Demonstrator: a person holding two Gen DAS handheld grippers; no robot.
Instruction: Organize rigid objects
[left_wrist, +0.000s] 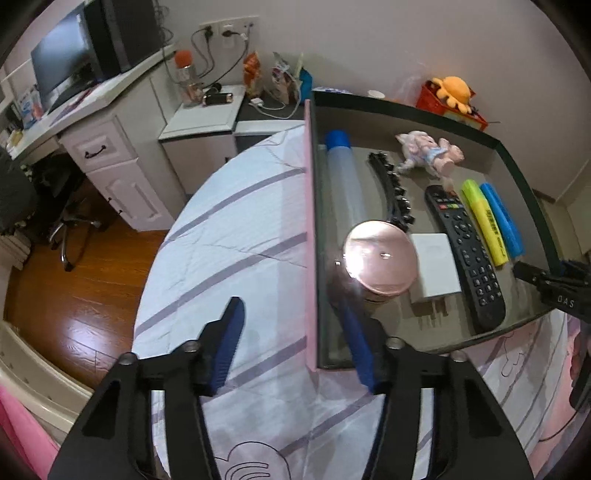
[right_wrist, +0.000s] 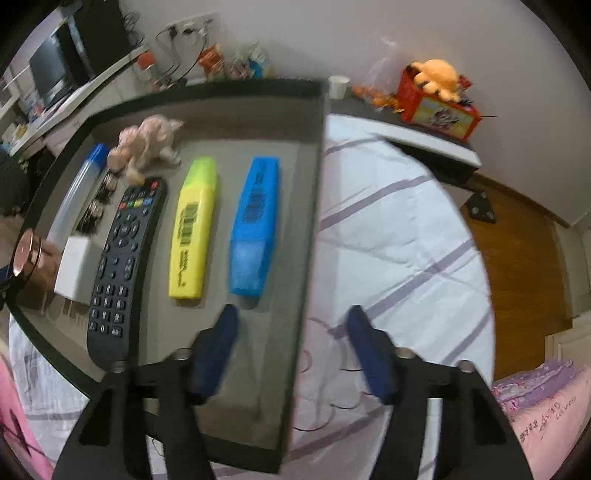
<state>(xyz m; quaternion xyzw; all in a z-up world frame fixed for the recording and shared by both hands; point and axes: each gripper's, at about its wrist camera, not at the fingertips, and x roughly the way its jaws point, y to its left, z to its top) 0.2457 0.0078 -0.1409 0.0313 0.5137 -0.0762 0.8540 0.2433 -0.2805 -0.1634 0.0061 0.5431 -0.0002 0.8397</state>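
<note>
Remote (right_wrist: 123, 258) in tray (right_wrist: 310, 236), left of two highlighters (right_wrist: 192, 229).

**Rigid objects lying sorted in a shallow tray on the bed**

A dark-rimmed tray (right_wrist: 314, 206) with a grey floor and a pink outer left wall is sitting on striped bedding. Inside, a clear tube with a blue cap (left_wrist: 343, 177) is lying along the left wall, beside a black toothed hair clip (left_wrist: 391, 188). A rose-gold round lid (left_wrist: 380, 254) is standing beside a white charger (left_wrist: 436, 269). A black remote (right_wrist: 125, 266), a yellow highlighter (right_wrist: 192, 229) and a blue highlighter (right_wrist: 255, 225) are lying parallel. A small pink figurine (left_wrist: 428, 151) is resting near the far wall.
</note>
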